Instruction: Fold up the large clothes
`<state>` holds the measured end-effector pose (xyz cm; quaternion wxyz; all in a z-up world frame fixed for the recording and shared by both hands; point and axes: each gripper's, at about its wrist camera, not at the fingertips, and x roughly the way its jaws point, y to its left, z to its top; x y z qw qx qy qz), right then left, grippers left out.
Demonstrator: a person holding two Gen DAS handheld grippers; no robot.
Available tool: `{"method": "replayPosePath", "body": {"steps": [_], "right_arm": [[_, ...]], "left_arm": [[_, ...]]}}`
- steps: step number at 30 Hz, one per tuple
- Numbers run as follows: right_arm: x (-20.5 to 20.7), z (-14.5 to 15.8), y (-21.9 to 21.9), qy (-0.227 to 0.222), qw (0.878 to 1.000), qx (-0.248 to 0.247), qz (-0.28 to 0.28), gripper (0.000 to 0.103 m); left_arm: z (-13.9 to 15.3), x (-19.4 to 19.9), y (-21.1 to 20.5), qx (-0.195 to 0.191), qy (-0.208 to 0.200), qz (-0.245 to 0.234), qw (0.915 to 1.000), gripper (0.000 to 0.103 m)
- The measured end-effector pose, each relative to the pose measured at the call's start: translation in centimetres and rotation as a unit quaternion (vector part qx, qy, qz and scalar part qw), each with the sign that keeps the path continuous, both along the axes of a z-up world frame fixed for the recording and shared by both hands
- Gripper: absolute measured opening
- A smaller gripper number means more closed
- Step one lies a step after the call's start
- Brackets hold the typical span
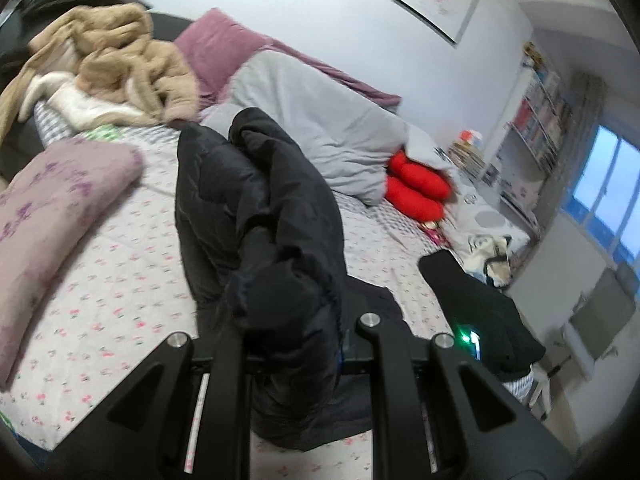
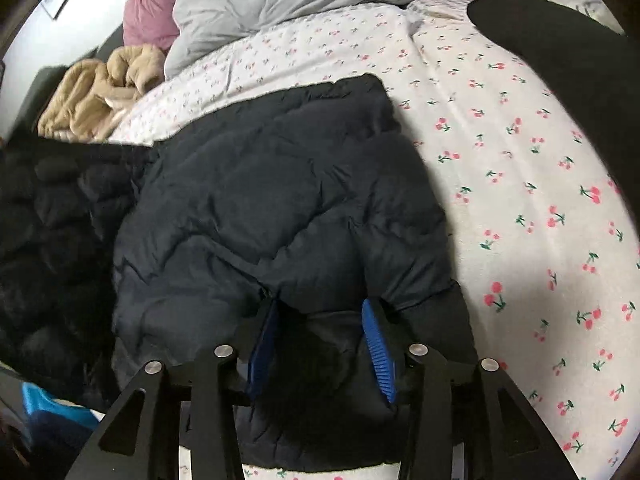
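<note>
A black puffer jacket (image 2: 260, 208) lies on the cherry-print bed sheet (image 2: 520, 184). In the left wrist view the jacket (image 1: 260, 208) is bunched and lifted, and my left gripper (image 1: 296, 320) is shut on a thick fold of it, which hides the pads. In the right wrist view my right gripper (image 2: 320, 340) holds the jacket's near edge between its blue pads (image 2: 378, 344), the jaws fairly wide around the thick fabric.
On the bed are a grey duvet (image 1: 316, 120), a beige coat (image 1: 120, 60), a purple floral pillow (image 1: 52, 208) and a red plush (image 1: 420, 188). A black sleeve (image 2: 560, 48) crosses the upper right. Shelves and a window stand at the right.
</note>
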<state>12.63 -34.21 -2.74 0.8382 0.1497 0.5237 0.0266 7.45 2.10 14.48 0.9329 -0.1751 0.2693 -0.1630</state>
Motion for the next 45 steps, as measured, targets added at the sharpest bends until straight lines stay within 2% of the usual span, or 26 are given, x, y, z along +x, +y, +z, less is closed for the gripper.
{"method": "replayPosePath", "body": {"steps": [4, 6, 7, 9, 11, 14, 16, 18, 20, 21, 23, 27, 30, 33, 35, 36, 38, 41, 43, 45], "right_arm": [[0.1, 0.6, 0.0, -0.001, 1.0, 0.013, -0.01, 0.05], [-0.5, 1.6, -1.5, -0.013, 0.999, 0.03, -0.025, 0.052], [-0.9, 2.3, -2.1, -0.022, 0.998, 0.041, -0.037, 0.054], [-1.8, 3.7, -3.7, -0.043, 0.995, 0.059, -0.066, 0.061], [-2.8, 5.0, -5.9, -0.065, 0.99, 0.071, -0.105, 0.067], [-3.7, 5.3, -9.2, -0.074, 0.982, 0.104, -0.141, 0.073], [-3.6, 4.4, -10.6, -0.054, 0.978, 0.129, -0.155, 0.073], [-3.7, 4.0, -11.9, -0.041, 0.975, 0.134, -0.174, 0.073], [-4.3, 4.8, -13.7, -0.06, 0.967, 0.147, -0.2, 0.073], [-4.8, 5.4, -14.3, -0.072, 0.965, 0.151, -0.205, 0.073], [-4.8, 7.0, -14.1, -0.105, 0.964, 0.157, -0.188, 0.073], [-2.5, 9.6, -10.2, -0.129, 0.979, 0.133, -0.081, 0.073], [0.5, 9.8, -6.1, -0.1, 0.989, 0.111, -0.016, 0.073], [2.5, 8.5, -2.8, -0.06, 0.996, 0.072, 0.003, 0.072], [2.3, 8.4, -1.0, -0.058, 0.996, 0.066, 0.029, 0.039], [1.7, 9.3, -0.1, -0.07, 0.995, 0.052, 0.038, 0.016], [0.1, 11.0, -0.2, -0.103, 0.992, 0.063, 0.044, 0.012], [-3.1, 12.6, -1.6, -0.132, 0.982, 0.124, 0.047, 0.01], [-4.9, 11.8, -3.1, -0.121, 0.984, 0.133, 0.021, 0.01], [-5.2, 9.9, -4.9, -0.088, 0.99, 0.109, -0.017, 0.01]], "left_arm": [[0.7, 0.6, -6.4, 0.047, -0.005, -0.044, 0.9979, 0.018], [0.5, 1.0, -9.9, 0.068, -0.003, -0.073, 0.9951, 0.021], [0.3, 1.1, -11.7, 0.077, 0.0, -0.088, 0.9931, 0.023], [-0.9, 1.5, -15.8, 0.085, 0.01, -0.133, 0.9874, 0.039], [-3.1, 1.9, -19.8, 0.081, 0.031, -0.191, 0.9778, 0.049], [-6.9, 2.5, -23.9, 0.056, 0.093, -0.26, 0.9596, 0.05], [-8.6, 2.6, -24.5, 0.018, 0.124, -0.285, 0.9503, 0.05], [-9.2, 2.4, -23.6, -0.013, 0.138, -0.299, 0.9441, 0.05], [-8.5, 2.1, -21.6, -0.035, 0.137, -0.306, 0.9413, 0.052], [-8.2, 2.1, -20.4, -0.041, 0.133, -0.306, 0.9417, 0.057], [-7.3, 2.1, -17.6, -0.031, 0.123, -0.287, 0.9494, 0.062], [-6.9, 3.9, -12.2, 0.03, 0.128, -0.215, 0.9678, 0.063], [-8.8, 5.6, -9.4, 0.074, 0.162, -0.15, 0.9725, 0.063], [-11.1, 7.2, -6.8, 0.07, 0.196, -0.084, 0.9745, 0.063], [-12.6, 7.6, -5.3, 0.051, 0.218, -0.062, 0.9728, 0.063], [-13.1, 7.6, -4.8, 0.045, 0.223, -0.056, 0.9722, 0.063], [-13.8, 7.7, -4.6, 0.052, 0.228, -0.047, 0.9712, 0.063], [-13.7, 7.6, -5.3, 0.085, 0.218, -0.038, 0.9716, 0.063], [-13.7, 7.4, -6.2, 0.098, 0.214, -0.04, 0.9711, 0.063], [-13.7, 7.4, -7.2, 0.104, 0.213, -0.05, 0.9701, 0.063]]}}
